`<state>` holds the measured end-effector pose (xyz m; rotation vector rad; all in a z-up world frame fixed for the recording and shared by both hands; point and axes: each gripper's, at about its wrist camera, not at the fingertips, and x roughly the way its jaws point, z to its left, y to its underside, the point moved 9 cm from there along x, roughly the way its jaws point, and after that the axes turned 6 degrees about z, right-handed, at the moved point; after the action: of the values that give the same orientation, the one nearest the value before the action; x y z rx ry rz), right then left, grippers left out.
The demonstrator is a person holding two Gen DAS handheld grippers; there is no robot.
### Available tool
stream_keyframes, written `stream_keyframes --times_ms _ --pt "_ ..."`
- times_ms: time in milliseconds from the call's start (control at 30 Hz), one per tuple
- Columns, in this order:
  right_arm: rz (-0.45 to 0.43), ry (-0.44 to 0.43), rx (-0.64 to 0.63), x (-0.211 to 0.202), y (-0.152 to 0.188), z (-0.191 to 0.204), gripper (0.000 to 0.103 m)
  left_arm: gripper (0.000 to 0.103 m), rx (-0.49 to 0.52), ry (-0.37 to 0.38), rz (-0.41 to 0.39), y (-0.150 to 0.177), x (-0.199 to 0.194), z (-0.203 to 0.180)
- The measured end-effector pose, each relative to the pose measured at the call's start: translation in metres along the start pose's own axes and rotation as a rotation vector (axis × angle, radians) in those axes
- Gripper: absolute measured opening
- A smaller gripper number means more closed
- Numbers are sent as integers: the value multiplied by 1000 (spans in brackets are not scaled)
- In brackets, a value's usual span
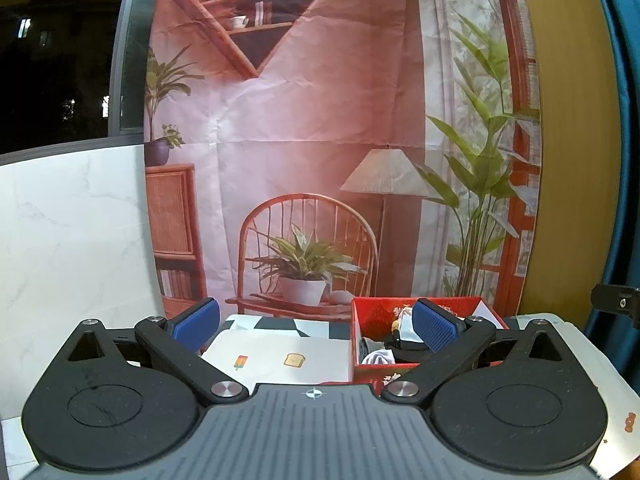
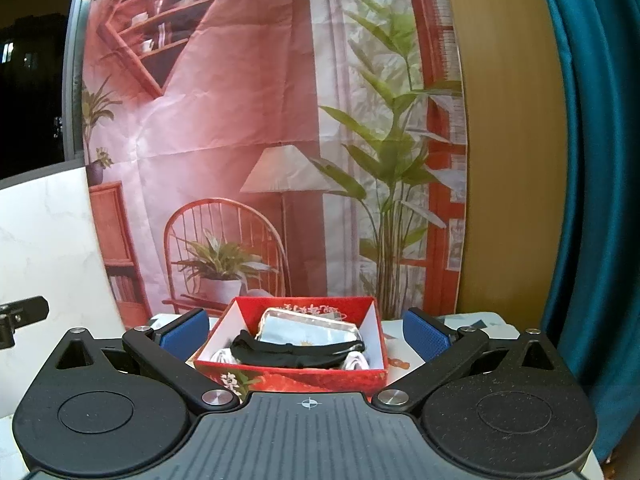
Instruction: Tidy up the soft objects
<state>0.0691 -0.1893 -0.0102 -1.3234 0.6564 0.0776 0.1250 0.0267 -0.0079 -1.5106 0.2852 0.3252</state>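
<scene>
Both grippers, left gripper (image 1: 316, 326) and right gripper (image 2: 306, 330), hang spread and empty, while soft things already fill the red box (image 2: 296, 376) toward the bench's back edge, so little looks left.

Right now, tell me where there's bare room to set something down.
The white mat left of the red box is bare. The strip of tabletop right of the box is narrower. The box is crowded: a silver pouch, a black strap and white rolls.

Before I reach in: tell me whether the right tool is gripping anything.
No. The right tool is open and empty, with the red box lying ahead of it.
</scene>
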Motion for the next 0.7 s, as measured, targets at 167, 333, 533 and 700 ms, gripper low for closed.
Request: stream_keyframes --times_ms 167,333,533,700 --pt "5 14 -21 1 1 2 103 103 2 -2 -4 0 -2 -2" --pt "8 23 -26 1 2 2 103 103 2 -2 -3 0 -1 -2" --pt "8 32 -23 2 3 0 103 103 1 -5 2 1 -4 -5" --pt "8 36 -20 2 3 -1 103 103 1 -2 7 0 -2 -4"
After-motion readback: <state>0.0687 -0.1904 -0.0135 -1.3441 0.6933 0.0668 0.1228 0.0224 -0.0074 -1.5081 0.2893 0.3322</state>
